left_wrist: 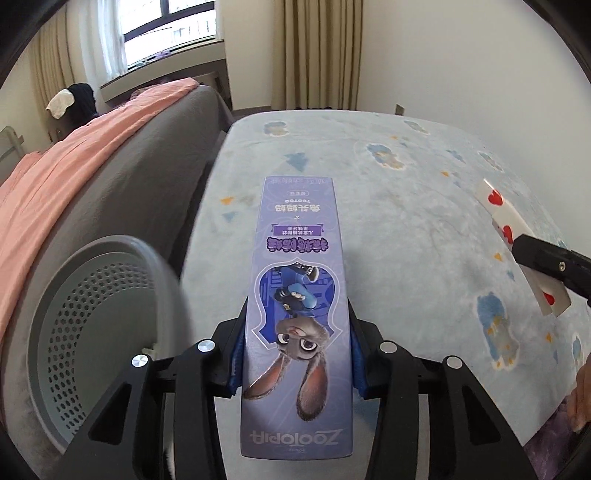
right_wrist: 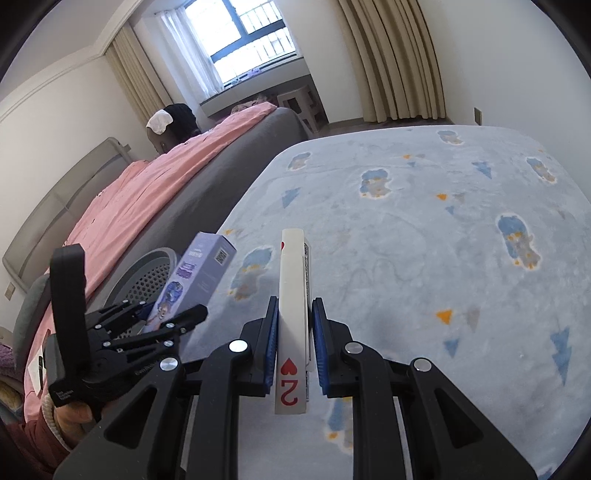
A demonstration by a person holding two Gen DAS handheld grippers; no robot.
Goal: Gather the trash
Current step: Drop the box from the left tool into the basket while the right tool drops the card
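Observation:
My left gripper (left_wrist: pixel 295 350) is shut on a long purple Zootopia box (left_wrist: pixel 297 295) and holds it above the blue rug, just right of a grey perforated waste bin (left_wrist: pixel 92 332). My right gripper (right_wrist: pixel 293 347) is shut on a white playing-card box (right_wrist: pixel 293 306) marked with red hearts and a 2. The card box (left_wrist: pixel 517 236) and the right gripper (left_wrist: pixel 554 266) show at the right edge of the left wrist view. The left gripper (right_wrist: pixel 147 325), the purple box (right_wrist: pixel 195 273) and the bin (right_wrist: pixel 147 273) show at the left of the right wrist view.
A light blue patterned rug (left_wrist: pixel 406 206) covers the floor. A grey bed with a pink sheet (left_wrist: pixel 74 177) runs along the left, right behind the bin. Beige curtains (right_wrist: pixel 399 59) and a window (right_wrist: pixel 243 33) are at the far wall.

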